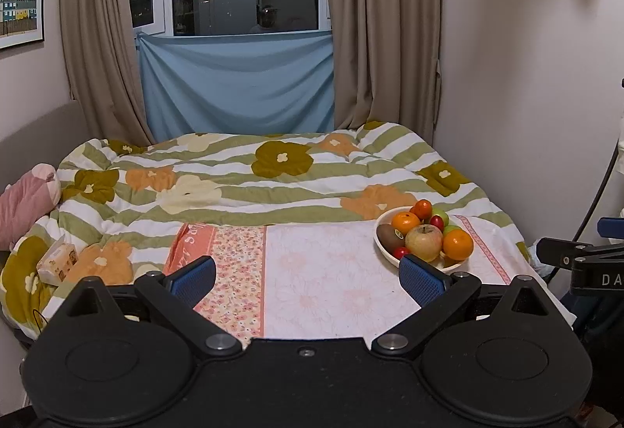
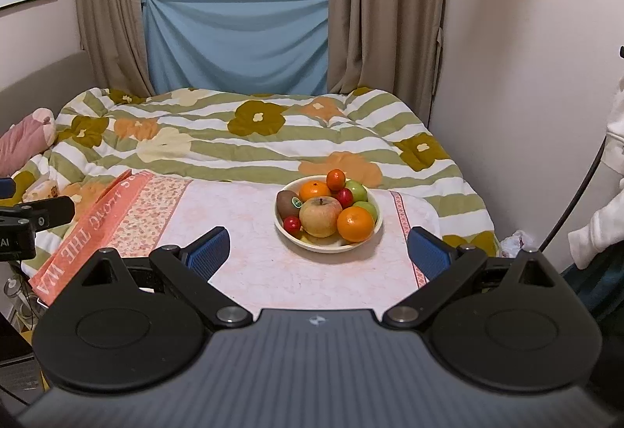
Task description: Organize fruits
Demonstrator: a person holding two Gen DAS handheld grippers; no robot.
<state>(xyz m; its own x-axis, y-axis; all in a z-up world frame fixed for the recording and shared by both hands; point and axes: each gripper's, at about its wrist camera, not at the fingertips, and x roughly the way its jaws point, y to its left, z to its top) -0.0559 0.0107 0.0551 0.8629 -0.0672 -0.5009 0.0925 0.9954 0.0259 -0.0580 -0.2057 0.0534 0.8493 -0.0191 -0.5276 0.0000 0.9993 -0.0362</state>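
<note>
A cream bowl [image 2: 290, 236] piled with fruit stands on a pink floral cloth [image 2: 249, 225] on the bed. It holds a yellow-red apple [image 2: 320, 215], oranges [image 2: 355, 223], a kiwi [image 2: 286, 202], green apples [image 2: 357, 190] and small red fruits [image 2: 291, 223]. My right gripper [image 2: 318, 252] is open and empty, just in front of the bowl. In the left wrist view the bowl [image 1: 384, 246] sits at the right, with the apple [image 1: 424, 243] in front. My left gripper [image 1: 308, 278] is open and empty, to the bowl's left.
A striped flowered quilt [image 2: 253, 139] covers the bed behind the cloth. A pink plush [image 1: 27, 200] and a tissue pack [image 1: 58, 258] lie at the left. A wall stands at the right, curtains and a window behind. The other gripper's mount [image 1: 581, 260] shows at the right edge.
</note>
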